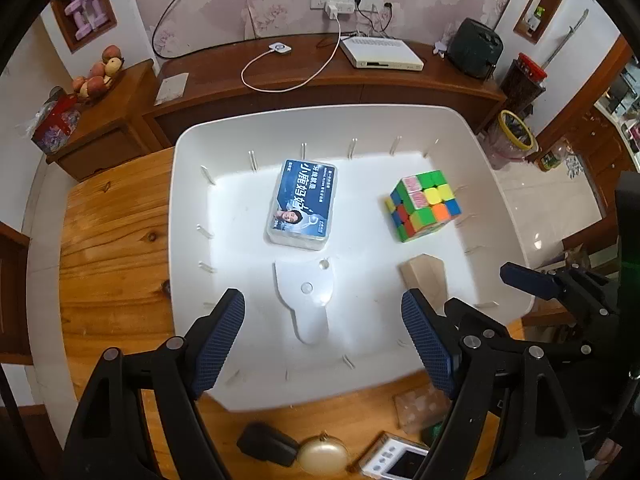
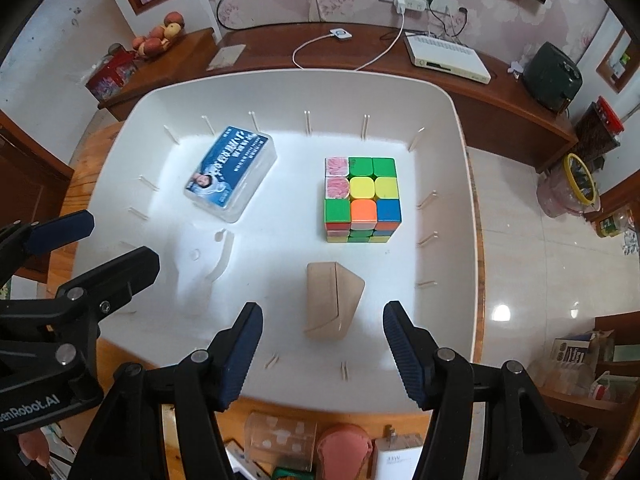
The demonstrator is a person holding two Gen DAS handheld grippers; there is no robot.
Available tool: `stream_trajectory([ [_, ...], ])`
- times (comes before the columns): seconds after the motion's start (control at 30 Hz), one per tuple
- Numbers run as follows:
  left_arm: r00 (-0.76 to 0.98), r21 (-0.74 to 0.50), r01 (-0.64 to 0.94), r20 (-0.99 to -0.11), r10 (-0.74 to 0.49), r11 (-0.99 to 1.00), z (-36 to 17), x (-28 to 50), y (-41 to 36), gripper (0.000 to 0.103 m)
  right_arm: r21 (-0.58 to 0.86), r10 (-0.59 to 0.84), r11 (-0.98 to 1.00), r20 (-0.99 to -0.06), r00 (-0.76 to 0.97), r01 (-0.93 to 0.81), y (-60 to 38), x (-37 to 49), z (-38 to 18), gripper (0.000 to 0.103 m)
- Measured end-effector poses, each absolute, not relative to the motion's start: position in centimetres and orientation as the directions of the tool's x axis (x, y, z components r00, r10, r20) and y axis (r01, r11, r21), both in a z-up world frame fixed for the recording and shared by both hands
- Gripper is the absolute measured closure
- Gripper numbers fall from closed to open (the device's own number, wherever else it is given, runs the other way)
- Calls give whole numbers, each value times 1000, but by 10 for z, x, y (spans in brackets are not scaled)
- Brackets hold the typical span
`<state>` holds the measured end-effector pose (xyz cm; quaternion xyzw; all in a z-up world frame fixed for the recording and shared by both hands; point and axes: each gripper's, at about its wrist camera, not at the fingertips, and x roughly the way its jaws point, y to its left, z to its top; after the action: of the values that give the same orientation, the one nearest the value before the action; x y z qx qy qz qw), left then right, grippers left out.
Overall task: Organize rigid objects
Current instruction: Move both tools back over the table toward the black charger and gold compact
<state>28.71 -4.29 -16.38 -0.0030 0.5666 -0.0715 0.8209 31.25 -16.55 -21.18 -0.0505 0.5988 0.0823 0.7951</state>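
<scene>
We log left tongs point(image 1: 324, 340): jaws apart, empty, above white scraper point(image 1: 306, 300) at lower centre of white tub point(image 1: 180, 200). We log right tongs point(image 2: 322, 354): jaws apart, empty, above wooden block point(image 2: 334, 300), not touching it. Blue-label box point(image 2: 230, 172) upper left in tub; puzzle cube point(image 2: 362, 200) upper right. Tub sits on wooden table point(image 1: 112, 240).

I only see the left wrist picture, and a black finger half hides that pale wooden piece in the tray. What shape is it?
Observer: Right wrist view shows the wooden block whole: a wedge lying on the white tray floor.
Operator: Is the other claw gripping it?
Observer: No, the right gripper is open, pads clear of it.
Operator: Anything in front of the tray there?
Observer: A pink rounded thing beside a white charger.
</scene>
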Motion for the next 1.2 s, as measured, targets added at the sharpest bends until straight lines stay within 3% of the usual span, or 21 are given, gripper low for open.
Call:
stream_trajectory([
  [0.73, 488, -87, 70, -866, -110, 994, -82, 198, -50, 20, 39, 135, 977, -872, 470, -209, -206, 218, -117, 39],
  [1.2, 554, -127, 68, -820, -144, 990, -51, 149, -47, 20, 94, 210, 966, -828, 520, -241, -224, 158, -85, 39],
])
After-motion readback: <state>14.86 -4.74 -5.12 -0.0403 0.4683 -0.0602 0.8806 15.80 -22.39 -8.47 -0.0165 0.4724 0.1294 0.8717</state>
